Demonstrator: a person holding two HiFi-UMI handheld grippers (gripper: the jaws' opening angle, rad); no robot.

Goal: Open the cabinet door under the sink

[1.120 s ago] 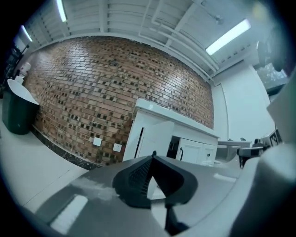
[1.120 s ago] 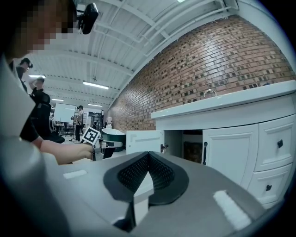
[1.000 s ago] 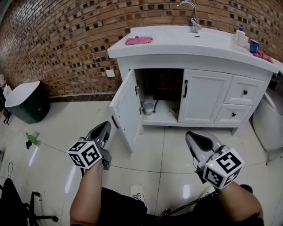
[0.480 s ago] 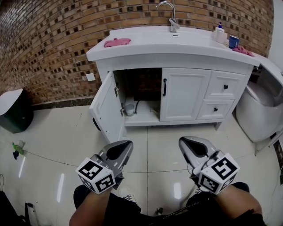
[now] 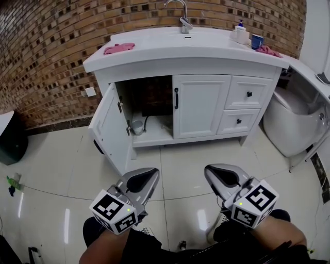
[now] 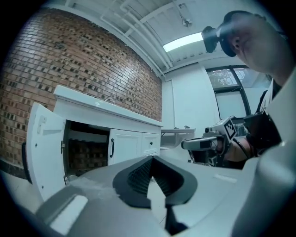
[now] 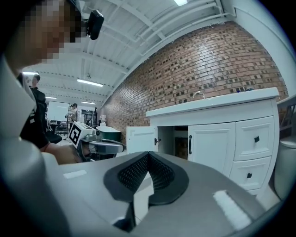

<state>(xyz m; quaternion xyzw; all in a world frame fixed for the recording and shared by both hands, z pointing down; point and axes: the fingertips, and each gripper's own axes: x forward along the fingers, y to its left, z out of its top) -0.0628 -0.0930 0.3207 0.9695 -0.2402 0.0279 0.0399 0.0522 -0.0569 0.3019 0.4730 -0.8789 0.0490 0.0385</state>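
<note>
The white sink cabinet [image 5: 154, 64] stands against the brick wall. Its left door [image 5: 109, 129] hangs swung out to the left, showing the dark inside with a pipe and a small cup [image 5: 137, 126]. The right door [image 5: 198, 105] with its black handle [image 5: 176, 98] is closed. My left gripper [image 5: 151, 174] and right gripper [image 5: 211, 174] are held low over the floor, well short of the cabinet. Both are shut and hold nothing. The open door [image 6: 44, 152] is at the left of the left gripper view, beyond the left gripper [image 6: 151, 159]. The right gripper [image 7: 148, 155] faces the open door [image 7: 141, 139].
Two drawers [image 5: 247, 94] sit right of the doors. On the counter are a pink cloth [image 5: 118, 48], a faucet [image 5: 183, 15], and a bottle and blue cup [image 5: 256, 41]. A white tub-like fixture [image 5: 289, 124] stands at the right, a dark bin [image 5: 7, 139] at the far left.
The left gripper has pulled back from beside the open door's edge and swung right, level with the right gripper. The cabinet has slid left in the head view. The door stays open.
</note>
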